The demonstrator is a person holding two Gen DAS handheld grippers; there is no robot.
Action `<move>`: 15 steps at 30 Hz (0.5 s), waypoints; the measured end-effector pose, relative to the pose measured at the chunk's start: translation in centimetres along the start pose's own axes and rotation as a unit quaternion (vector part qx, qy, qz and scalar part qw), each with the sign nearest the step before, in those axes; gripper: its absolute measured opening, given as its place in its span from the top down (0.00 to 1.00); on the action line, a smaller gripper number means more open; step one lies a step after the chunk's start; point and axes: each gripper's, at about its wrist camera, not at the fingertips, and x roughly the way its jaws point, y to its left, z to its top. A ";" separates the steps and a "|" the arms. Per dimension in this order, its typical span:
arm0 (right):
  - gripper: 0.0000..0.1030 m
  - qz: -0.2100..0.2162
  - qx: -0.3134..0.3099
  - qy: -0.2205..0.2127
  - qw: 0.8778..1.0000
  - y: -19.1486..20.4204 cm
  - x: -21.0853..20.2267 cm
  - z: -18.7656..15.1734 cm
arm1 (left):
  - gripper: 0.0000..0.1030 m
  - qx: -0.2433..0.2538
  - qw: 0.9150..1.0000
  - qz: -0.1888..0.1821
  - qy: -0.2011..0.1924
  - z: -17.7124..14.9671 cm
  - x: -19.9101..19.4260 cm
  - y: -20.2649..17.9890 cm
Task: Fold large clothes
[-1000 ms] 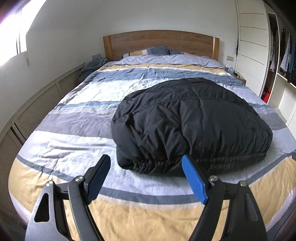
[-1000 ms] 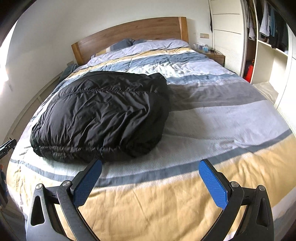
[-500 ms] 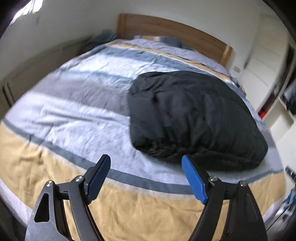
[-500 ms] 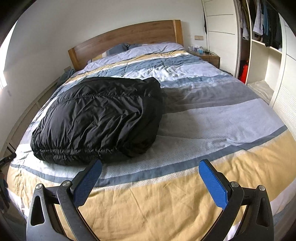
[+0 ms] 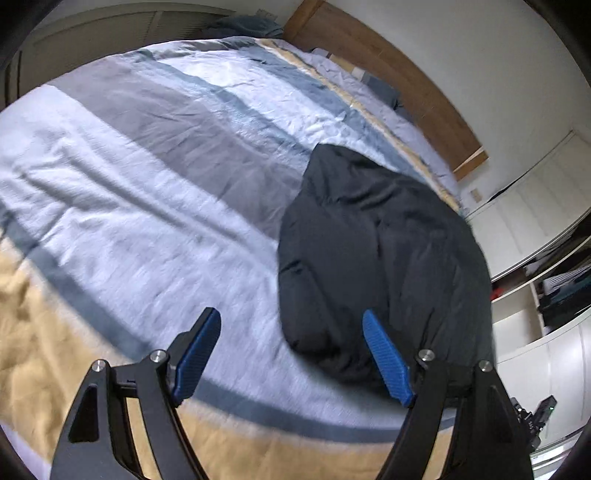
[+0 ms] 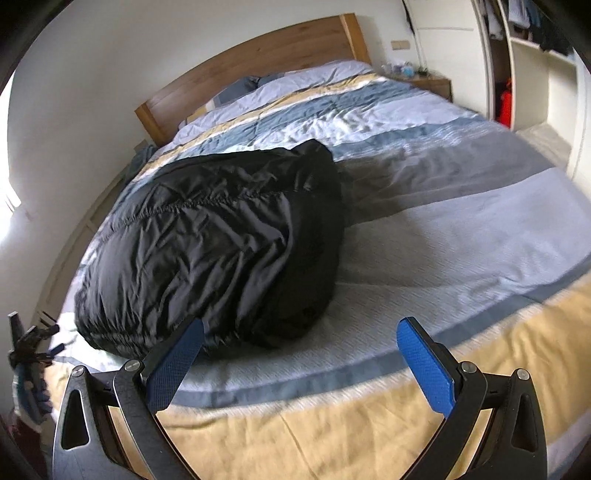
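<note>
A black puffy jacket [image 5: 384,258] lies folded into a thick bundle on the striped bed cover [image 5: 147,192]; it also shows in the right wrist view [image 6: 214,251]. My left gripper [image 5: 291,354] is open and empty, above the bed's near part, with the jacket's near left corner just beyond its right finger. My right gripper [image 6: 301,358] is open and empty, in front of the jacket's near right corner, above the cover [image 6: 461,229]. The other gripper [image 6: 29,343] shows at the left edge of the right wrist view.
A wooden headboard [image 6: 258,59] and pillows stand at the far end of the bed. A bedside table [image 6: 432,83] and an open wardrobe [image 6: 532,66] with clothes are on the right. Low cabinets [image 5: 110,26] line the wall left of the bed.
The left gripper has swung left and tilted, so the jacket now sits to the right in its view. The right gripper has moved closer to the jacket. Both stay open.
</note>
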 end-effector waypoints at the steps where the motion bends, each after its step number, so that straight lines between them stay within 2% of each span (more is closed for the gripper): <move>1: 0.00 0.010 0.005 0.001 1.000 -0.1 0.3 0.4 | 0.24 -0.005 1.000 -0.012 0.000 0.6 0.5 0.1; 4: 0.00 0.039 0.026 0.008 0.999 -0.5 1.9 2.0 | 0.24 -0.028 0.998 -0.057 0.009 2.0 1.6 0.2; 8: 0.00 0.095 0.092 0.023 0.991 -2.6 4.8 3.8 | 0.24 -0.038 0.994 -0.102 0.020 3.9 3.2 -0.1; 11: 0.00 0.118 0.127 0.042 0.984 -4.3 7.5 4.5 | 0.24 -0.035 0.992 -0.115 0.037 5.0 5.2 -0.4; 15: 0.00 0.136 0.143 0.073 0.978 -5.3 10.8 4.8 | 0.24 -0.019 0.992 -0.112 0.059 5.8 8.1 -0.9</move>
